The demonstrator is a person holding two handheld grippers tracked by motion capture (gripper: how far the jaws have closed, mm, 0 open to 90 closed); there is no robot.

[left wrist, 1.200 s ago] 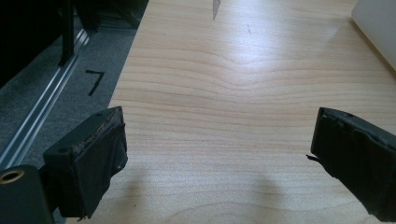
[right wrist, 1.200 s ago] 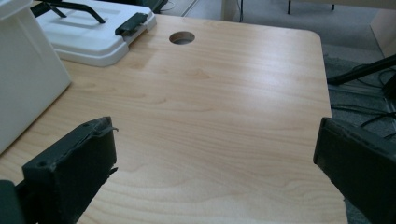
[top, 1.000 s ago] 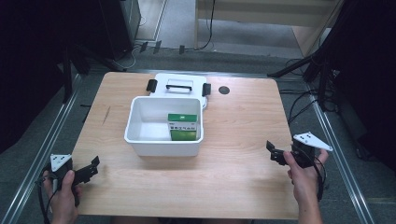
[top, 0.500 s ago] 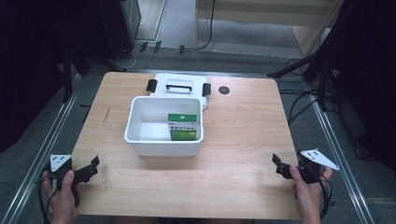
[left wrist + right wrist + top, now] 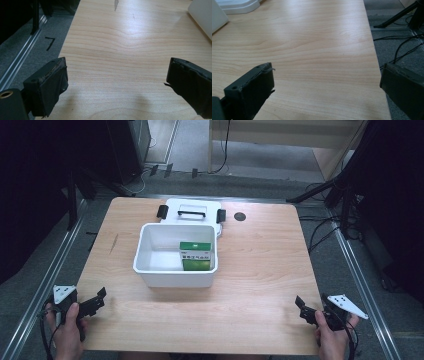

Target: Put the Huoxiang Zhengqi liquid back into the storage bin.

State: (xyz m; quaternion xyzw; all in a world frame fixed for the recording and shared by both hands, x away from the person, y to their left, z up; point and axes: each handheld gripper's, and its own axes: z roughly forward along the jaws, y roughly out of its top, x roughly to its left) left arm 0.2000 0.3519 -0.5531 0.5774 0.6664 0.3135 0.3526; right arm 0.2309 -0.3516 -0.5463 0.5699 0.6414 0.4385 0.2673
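Left gripper [image 5: 96, 301] at near-left corner of table [image 5: 260, 270], jaws spread wide, nothing between them; bare wood under the gap in left gripper view [image 5: 117, 82]. Held by left hand [image 5: 67, 335], grey three-cornered plate on top, cable trailing off the table edge.

Right gripper [image 5: 304, 309] at near-right corner, jaws also wide apart, holding nothing; in right gripper view [image 5: 327, 82] outer jaw hangs past the table edge over grey floor and cables. Held by right hand [image 5: 332, 340].

White bin [image 5: 150, 265] standing mid-table, well apart from both grippers, open on top. Green box [image 5: 196, 256] inside it, upright against the right wall. White lid [image 5: 192, 220] lying flat just behind the bin, touching or nearly touching its far rim, black latches at both ends, handle in the middle. Small black disc [image 5: 240, 216] on the table to the right of the lid, near the far edge.

Corner of bin visible at top right in left gripper view [image 5: 201, 17]; edge of lid at top left in right gripper view [image 5: 238, 6].
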